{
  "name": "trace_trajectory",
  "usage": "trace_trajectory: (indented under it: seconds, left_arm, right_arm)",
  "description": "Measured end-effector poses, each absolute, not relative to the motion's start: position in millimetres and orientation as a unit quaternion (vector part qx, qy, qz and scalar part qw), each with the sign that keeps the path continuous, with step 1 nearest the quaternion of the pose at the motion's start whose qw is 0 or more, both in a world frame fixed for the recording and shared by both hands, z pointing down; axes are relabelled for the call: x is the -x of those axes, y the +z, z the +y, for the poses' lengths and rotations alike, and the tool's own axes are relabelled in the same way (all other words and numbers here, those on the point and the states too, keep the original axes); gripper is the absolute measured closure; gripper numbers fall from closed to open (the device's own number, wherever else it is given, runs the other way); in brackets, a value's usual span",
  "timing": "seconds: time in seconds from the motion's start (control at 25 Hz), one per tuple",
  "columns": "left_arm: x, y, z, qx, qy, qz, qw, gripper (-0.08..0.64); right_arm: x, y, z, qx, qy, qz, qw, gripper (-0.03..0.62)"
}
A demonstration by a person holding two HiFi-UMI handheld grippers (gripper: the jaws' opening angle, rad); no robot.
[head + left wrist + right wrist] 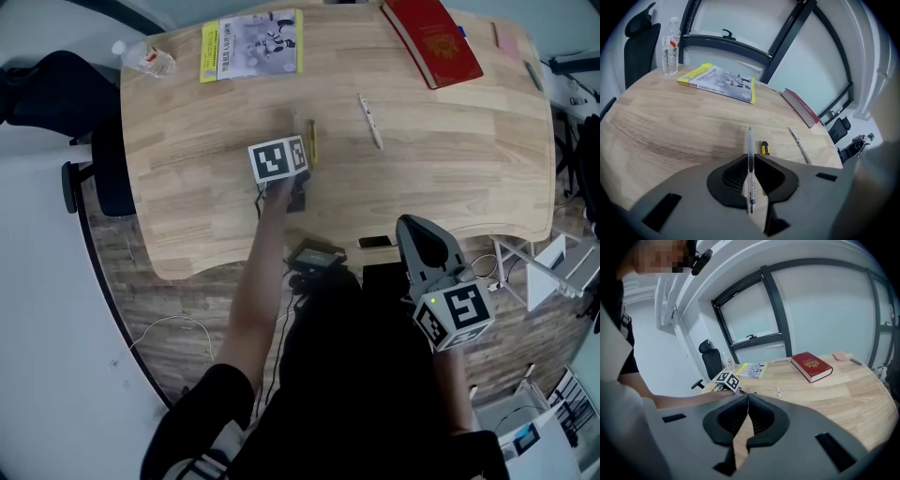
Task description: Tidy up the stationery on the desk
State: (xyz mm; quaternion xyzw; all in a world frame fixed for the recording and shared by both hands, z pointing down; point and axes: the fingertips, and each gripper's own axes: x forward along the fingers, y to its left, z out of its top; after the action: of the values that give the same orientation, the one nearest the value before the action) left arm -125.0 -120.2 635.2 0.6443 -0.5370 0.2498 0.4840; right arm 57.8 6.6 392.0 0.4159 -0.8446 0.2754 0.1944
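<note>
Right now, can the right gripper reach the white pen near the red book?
Probably yes: the right gripper is empty, jaws together, off the desk edge, with bare desk between it and the white pen. The left gripper, holding a clear pen, is aside.

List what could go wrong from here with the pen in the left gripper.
1. The left gripper pinches the clear pen lengthwise, with its tip jutting well past the jaws. Such a thin, smooth barrel could slide or pivot out on a quick move.
2. The yellow-and-black item lies on the desk just right of the jaws, so a low rightward sweep may knock it toward the white pen.
</note>
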Motion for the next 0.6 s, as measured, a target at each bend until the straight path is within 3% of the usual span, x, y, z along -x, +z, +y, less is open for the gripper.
trace_trajectory:
  seconds: [0.6]
  left_arm:
    - [116.7, 641.0, -115.7, -0.648, 0.253, -0.528, 0.487, 0.492]
  right_arm:
    - [-60.2, 393.0, 5.1, -0.425, 0.281, -0.838, 0.197, 0.571]
